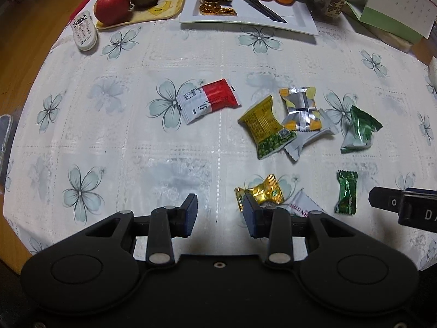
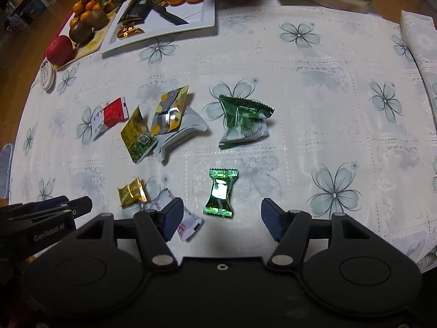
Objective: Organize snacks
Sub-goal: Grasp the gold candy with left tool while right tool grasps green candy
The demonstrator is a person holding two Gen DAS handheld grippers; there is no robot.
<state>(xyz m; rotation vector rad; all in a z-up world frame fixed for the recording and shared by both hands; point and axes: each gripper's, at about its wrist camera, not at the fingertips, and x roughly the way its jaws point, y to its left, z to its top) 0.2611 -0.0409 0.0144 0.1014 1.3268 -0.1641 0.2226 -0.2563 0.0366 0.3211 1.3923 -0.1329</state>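
Several wrapped snacks lie on the flowered tablecloth. A red-and-white packet (image 1: pixel 207 100) (image 2: pixel 109 116) lies apart at the left. A yellow packet (image 1: pixel 266 127) (image 2: pixel 135 136), a silver-yellow packet (image 1: pixel 300 108) (image 2: pixel 169 112) and a white packet (image 1: pixel 308 139) (image 2: pixel 181 136) overlap. A large green packet (image 1: pixel 360 129) (image 2: pixel 244 121) lies to their right. A small green candy (image 1: pixel 346 192) (image 2: pixel 220 192), a gold candy (image 1: pixel 263 191) (image 2: pixel 132 192) and a white-pink packet (image 1: pixel 304 205) (image 2: pixel 188 224) lie nearest. My left gripper (image 1: pixel 220 214) is open and empty beside the gold candy. My right gripper (image 2: pixel 222 220) is open, its jaws on either side of the small green candy.
A white square plate (image 1: pixel 300 19) (image 2: pixel 202 13) at the back holds gold coins, a dark packet, a knife and oranges. A yellow tray (image 1: pixel 169 8) with an apple, kiwis and oranges stands beside it. A remote (image 1: pixel 83 31) lies at the left edge. Green boxes (image 1: pixel 393 13) stand back right.
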